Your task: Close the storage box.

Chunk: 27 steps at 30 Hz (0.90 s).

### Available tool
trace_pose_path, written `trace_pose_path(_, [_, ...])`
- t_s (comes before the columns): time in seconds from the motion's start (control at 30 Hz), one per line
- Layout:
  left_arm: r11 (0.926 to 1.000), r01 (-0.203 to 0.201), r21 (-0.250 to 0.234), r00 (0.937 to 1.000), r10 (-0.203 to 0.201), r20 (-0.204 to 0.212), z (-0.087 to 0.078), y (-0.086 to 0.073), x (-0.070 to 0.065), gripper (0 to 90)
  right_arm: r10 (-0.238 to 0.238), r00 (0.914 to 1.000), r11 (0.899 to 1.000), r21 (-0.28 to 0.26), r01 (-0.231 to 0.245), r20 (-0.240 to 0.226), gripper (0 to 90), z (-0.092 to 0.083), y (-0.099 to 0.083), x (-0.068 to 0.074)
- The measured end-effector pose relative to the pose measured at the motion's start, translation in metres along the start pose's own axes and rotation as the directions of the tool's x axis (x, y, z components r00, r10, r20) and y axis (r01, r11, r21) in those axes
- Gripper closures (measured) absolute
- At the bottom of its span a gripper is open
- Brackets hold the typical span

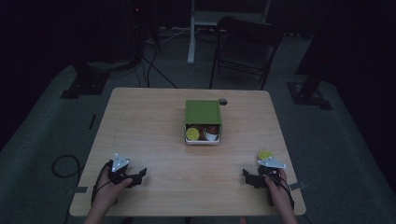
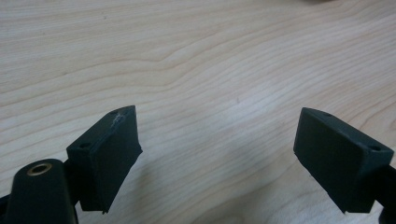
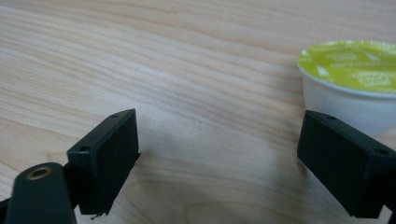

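Note:
A green-lidded metal tin sits at the middle of the wooden table, its lid slid back so several coffee capsules show inside, one with a yellow-green top. Another white capsule with a yellow-green foil top stands near the right front corner, just beyond my right gripper and off its right jaw. That gripper is open with nothing between its jaws. My left gripper rests low at the left front, open over bare wood.
A small round hole lies in the table behind the tin. Beyond the table stand a dark folding chair and a white stand leg. Cables run over the grey floor at left.

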<state>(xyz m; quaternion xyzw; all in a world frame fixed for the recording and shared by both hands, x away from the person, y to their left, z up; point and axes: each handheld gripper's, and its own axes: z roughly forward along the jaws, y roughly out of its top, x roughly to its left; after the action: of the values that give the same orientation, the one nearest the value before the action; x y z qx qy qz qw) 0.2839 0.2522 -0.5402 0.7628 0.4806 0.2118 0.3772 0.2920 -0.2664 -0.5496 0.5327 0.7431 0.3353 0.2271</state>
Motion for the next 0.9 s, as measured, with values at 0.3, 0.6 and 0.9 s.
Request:
trace_pose_path(0.3, [0.9995, 0.014, 0.030, 0.9992, -0.013, -0.038, -0.002, -0.004, 0.005, 14.9, -0.014, 0.9999, 1.000, 0.026, 0.014, 0.000, 11.7, 0.001, 0.000, 0.002])
trace_pose_path(0.6, [0.9986, 0.041, 0.033, 0.9967, -0.039, -0.071, -0.005, -0.008, 0.007, 14.9, -0.013, 0.9999, 1.000, 0.026, 0.013, 0.000, 11.6, 0.001, 0.000, 0.001])
trace_pose_path(0.9, [0.9926, 0.087, 0.085, 0.9896, -0.076, -0.122, -0.005, -0.010, 0.010, 15.0, -0.012, 0.9999, 1.000, 0.027, 0.012, 0.000, 11.5, 0.001, 0.000, 0.002])
